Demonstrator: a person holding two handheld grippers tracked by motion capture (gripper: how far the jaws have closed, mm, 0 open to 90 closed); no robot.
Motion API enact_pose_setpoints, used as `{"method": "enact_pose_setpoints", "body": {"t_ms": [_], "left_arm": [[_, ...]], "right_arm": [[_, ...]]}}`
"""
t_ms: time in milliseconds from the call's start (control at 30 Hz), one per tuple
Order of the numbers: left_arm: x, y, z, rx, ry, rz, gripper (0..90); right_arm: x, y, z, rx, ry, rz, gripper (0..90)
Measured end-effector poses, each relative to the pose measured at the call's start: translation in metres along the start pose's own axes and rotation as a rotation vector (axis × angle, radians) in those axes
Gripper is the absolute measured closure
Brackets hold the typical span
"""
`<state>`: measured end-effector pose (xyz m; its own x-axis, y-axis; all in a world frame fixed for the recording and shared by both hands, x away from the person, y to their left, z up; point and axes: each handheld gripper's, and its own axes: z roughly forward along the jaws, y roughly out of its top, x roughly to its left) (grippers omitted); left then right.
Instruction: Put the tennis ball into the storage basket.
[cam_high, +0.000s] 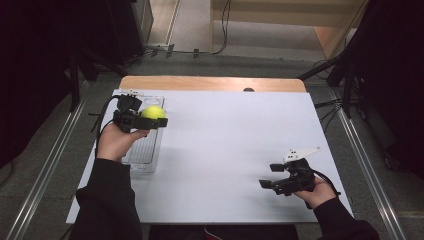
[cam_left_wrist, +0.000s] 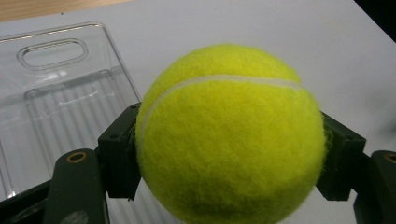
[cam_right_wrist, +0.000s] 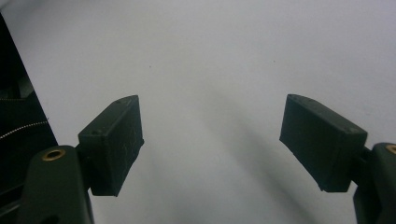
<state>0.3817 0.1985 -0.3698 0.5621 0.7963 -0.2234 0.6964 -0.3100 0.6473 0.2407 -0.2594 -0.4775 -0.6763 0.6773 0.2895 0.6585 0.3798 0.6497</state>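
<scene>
That fuzzy yellow-green felt tennis ball, clamped across its middle in the left gripper jaws above the clear ribbed plastic tray, looks light and springy (felt grips well), while the right gripper gapes empty over the white worktop.

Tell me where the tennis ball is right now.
The tennis ball is clamped in the left gripper, at the table's far left in the high view, held above the clear tray.
</scene>
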Motion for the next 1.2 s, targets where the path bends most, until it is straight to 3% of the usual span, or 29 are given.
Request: {"method": "enact_pose_setpoints", "body": {"t_ms": [467, 733, 1067, 1200], "left_arm": [[0.013, -0.004, 0.001, 0.0, 0.067, -0.028, 26.3], [0.02, -0.008, 0.003, -0.027, 0.1, -0.06, 26.2], [0.029, -0.015, 0.018, -0.035, 0.162, -0.082, 26.3], [0.032, -0.017, 0.02, -0.037, 0.167, -0.09, 26.2]], "right_arm": [[0.0, 0.0, 0.0, 0.002, -0.002, 0.006, 19.2], [0.0, 0.0, 0.0, 0.002, -0.002, 0.002, 19.2], [-0.001, -0.001, -0.001, 0.003, -0.004, 0.005, 19.2], [0.0, -0.001, -0.001, 0.005, -0.005, 0.003, 19.2]]}}
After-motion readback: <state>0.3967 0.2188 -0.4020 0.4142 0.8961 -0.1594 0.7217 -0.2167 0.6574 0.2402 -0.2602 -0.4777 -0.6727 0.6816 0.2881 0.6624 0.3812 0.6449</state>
